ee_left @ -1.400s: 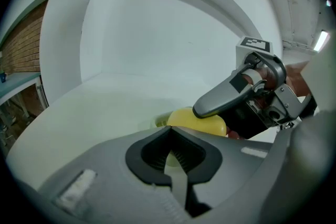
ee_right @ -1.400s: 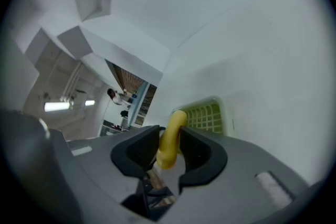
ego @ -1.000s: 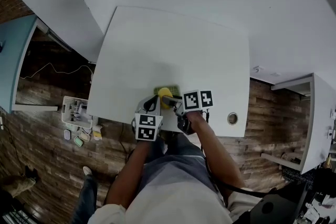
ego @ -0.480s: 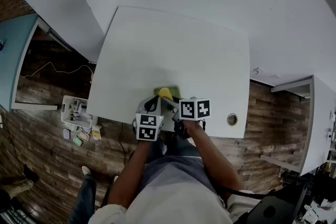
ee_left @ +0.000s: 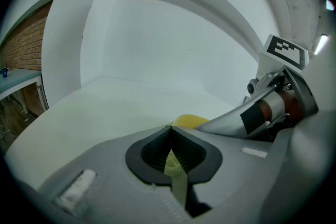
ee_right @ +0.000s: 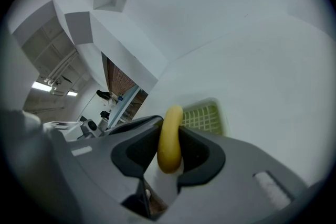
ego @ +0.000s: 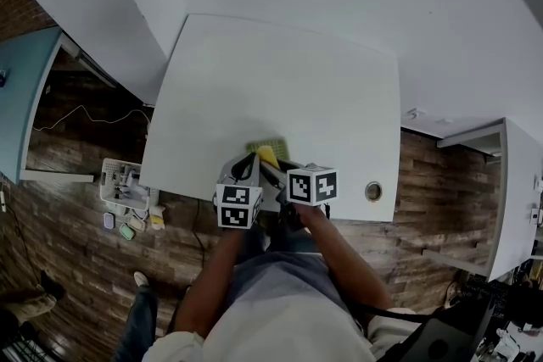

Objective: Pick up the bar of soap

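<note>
A yellow bar of soap [ee_right: 169, 139] stands on edge between the pads of my right gripper [ee_right: 170, 152], which is shut on it. In the head view the soap [ego: 268, 155] sits just over the green slatted soap dish [ego: 262, 146] at the white table's near edge. The dish [ee_right: 203, 117] lies just beyond the soap. My left gripper [ee_left: 172, 157] is shut on a thin yellow-green edge, the dish's rim [ee_left: 175, 168]. From the left gripper view the soap [ee_left: 190, 121] peeks over the jaws, with the right gripper [ee_left: 273, 107] to its right. The two grippers stand side by side [ego: 254, 174].
The white table [ego: 280, 80] stretches away from me, with a round cable hole [ego: 373, 192] near its front right corner. A white basket [ego: 123, 182] with small items stands on the wooden floor at the left. A white cabinet [ego: 509, 199] stands at the right.
My right gripper has drawn back toward me and a little left, with the soap in it. The left gripper has hardly moved.
</note>
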